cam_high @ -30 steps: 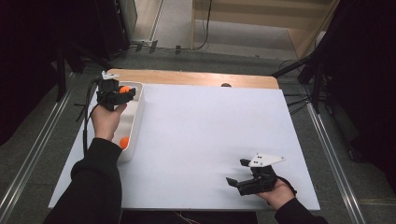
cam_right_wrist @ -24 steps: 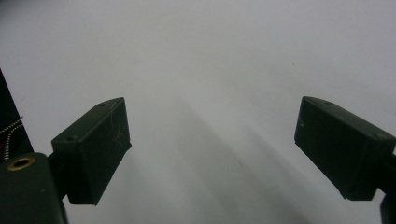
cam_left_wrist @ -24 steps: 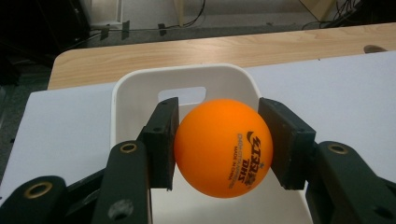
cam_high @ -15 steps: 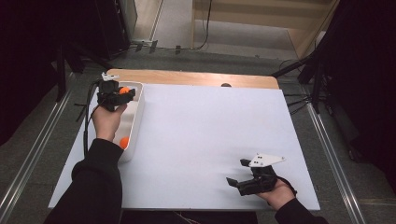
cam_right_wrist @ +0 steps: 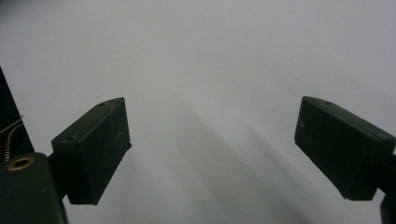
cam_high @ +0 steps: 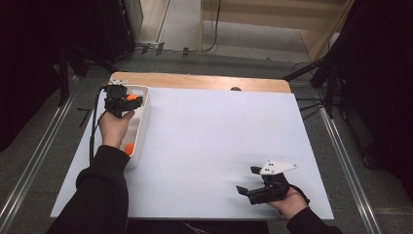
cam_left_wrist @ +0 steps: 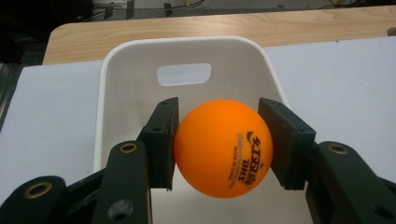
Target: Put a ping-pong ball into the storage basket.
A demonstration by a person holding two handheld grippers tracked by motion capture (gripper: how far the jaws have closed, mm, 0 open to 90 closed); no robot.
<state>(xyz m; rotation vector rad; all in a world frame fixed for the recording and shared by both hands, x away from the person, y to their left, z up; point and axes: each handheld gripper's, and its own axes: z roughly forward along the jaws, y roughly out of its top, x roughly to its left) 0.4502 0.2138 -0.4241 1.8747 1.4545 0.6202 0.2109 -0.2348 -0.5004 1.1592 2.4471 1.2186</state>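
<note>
Nothing much has moved since a second ago — the left hand-held gripper (cam_left_wrist: pixel 219 140) stays clamped on the orange ball (cam_left_wrist: pixel 223 147) over the white bin (cam_left_wrist: pixel 140 60). The right hand-held gripper (cam_right_wrist: pixel 212 149) rests apart, holding nothing, on the surface (cam_high: pixel 219 131). The ball looks ready to lift out — or drop in.

Barely any change

The left tongs (cam_left_wrist: pixel 218 144), clamped on the orange table-tennis ball (cam_left_wrist: pixel 223 148), have edged only slightly over the white bin (cam_left_wrist: pixel 135 65); the ball is as before between them.
</note>
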